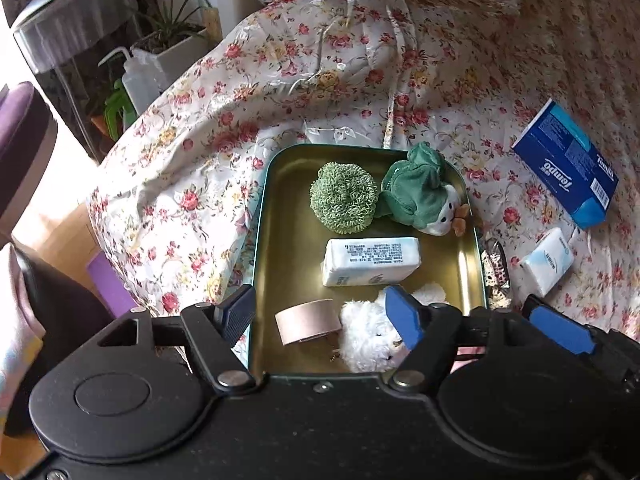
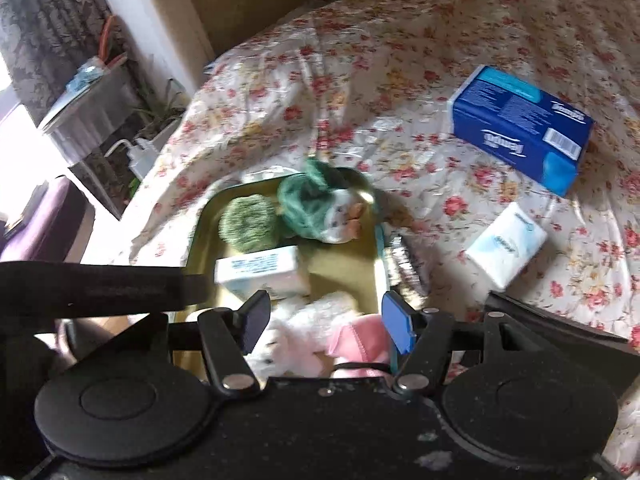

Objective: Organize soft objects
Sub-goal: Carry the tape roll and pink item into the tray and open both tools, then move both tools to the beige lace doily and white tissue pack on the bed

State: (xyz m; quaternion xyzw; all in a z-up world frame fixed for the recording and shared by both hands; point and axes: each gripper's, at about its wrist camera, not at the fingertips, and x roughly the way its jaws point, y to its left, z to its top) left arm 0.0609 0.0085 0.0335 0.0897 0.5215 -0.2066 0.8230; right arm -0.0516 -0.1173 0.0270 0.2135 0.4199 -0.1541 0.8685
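Soft objects sit in a metal tray (image 1: 260, 216) on the floral bedspread (image 1: 192, 152). Left to right inside: tape roll (image 1: 306, 320), green scrubber (image 1: 344, 198), white tissue pack (image 1: 370, 260), white plush (image 1: 372, 336), green plush (image 1: 420, 192). On the bedspread right of the tray: small tissue pack (image 1: 548, 266), blue tissue box (image 1: 568, 168). Left gripper (image 1: 320, 316) jaws parted, released, gripping nothing. Right gripper (image 2: 326, 326) jaws parted around the white plush, pads not pressing.

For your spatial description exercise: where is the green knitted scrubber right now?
In the left wrist view, the green knitted scrubber sits in the tray's far half, beside the green plush toy.
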